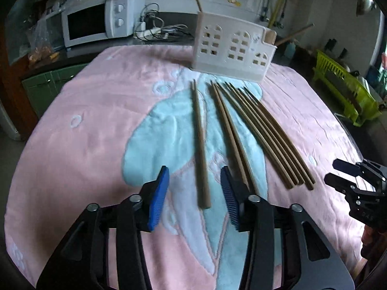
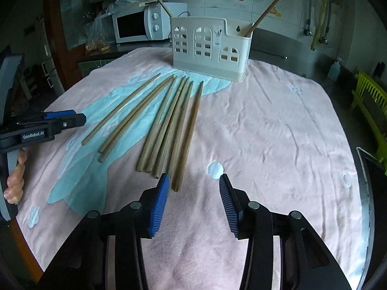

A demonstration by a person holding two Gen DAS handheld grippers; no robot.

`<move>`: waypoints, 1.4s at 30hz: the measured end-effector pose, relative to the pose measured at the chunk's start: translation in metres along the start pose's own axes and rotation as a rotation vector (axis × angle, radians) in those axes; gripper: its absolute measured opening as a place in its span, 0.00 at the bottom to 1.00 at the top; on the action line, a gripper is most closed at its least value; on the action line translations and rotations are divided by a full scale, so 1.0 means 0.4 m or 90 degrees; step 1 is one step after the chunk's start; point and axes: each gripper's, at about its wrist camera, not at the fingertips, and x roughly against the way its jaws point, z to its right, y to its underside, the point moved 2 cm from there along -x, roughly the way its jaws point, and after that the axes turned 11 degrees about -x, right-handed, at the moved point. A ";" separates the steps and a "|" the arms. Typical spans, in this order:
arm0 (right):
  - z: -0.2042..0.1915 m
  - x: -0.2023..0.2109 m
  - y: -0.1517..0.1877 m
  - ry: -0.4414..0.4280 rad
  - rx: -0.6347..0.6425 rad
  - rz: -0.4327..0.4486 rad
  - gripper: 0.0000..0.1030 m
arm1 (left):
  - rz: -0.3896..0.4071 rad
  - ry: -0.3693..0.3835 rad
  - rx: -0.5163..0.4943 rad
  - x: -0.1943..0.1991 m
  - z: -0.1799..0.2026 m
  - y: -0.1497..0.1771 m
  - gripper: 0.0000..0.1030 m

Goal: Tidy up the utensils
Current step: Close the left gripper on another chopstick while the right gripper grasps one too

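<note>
Nearest in the left wrist view, the left gripper point(image 1: 195, 188) has its blue pads spread wide, with the near end of a single chopstick point(image 1: 200, 145) lying on the cloth between them, untouched by either pad. In the right wrist view the right gripper point(image 2: 193, 194) is likewise spread and holds nothing; its left pad sits just beside the near ends of the loose chopsticks.

Those wooden chopsticks point(image 2: 167, 125) lie on the pink and pale blue blanket point(image 2: 266, 133) that covers the table, fanned out with their tips toward the far side. The single one lies farthest left, a pair point(image 1: 229, 135) is just right of it, and a tighter bundle point(image 1: 271, 137) lies right again. About eight remain on the cloth, though the bundle is too close-packed for a sure count.

Farther off, beyond the chopstick tips, stands a white plastic utensil holder point(image 2: 208, 46) with window-shaped cut-outs. One chopstick point(image 2: 262, 17) leans out of its lower right compartment, and another point(image 2: 162, 3) rises behind its left end, apparently in a left compartment.

Judging from this, the task is in its early part: two pieces seem stowed and most are still to be lifted and dropped in. Behind the holder a white microwave point(image 2: 135, 25) sits on the counter.
</note>
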 end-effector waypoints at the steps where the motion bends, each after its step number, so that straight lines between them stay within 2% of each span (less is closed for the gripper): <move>1: 0.001 -0.003 -0.001 0.000 -0.001 -0.001 0.40 | -0.003 0.000 -0.005 -0.007 0.008 0.000 0.39; 8: -0.002 -0.015 -0.011 -0.010 -0.010 -0.008 0.32 | -0.023 0.009 -0.004 -0.043 0.031 -0.001 0.27; 11: -0.006 -0.028 -0.013 -0.011 -0.010 -0.014 0.28 | -0.034 0.004 -0.006 -0.060 0.036 0.004 0.27; 15: -0.010 -0.043 -0.016 -0.012 -0.012 -0.021 0.27 | -0.035 -0.003 -0.005 -0.070 0.033 0.008 0.23; 23: -0.020 -0.069 -0.014 -0.010 -0.010 -0.036 0.22 | -0.032 -0.024 -0.024 -0.074 0.037 0.004 0.21; 26: -0.023 -0.075 -0.013 -0.008 -0.006 -0.039 0.19 | -0.032 -0.023 -0.024 -0.075 0.036 0.002 0.21; 42: -0.029 -0.097 -0.011 -0.007 0.002 -0.049 0.14 | -0.037 -0.029 -0.027 -0.079 0.036 -0.004 0.19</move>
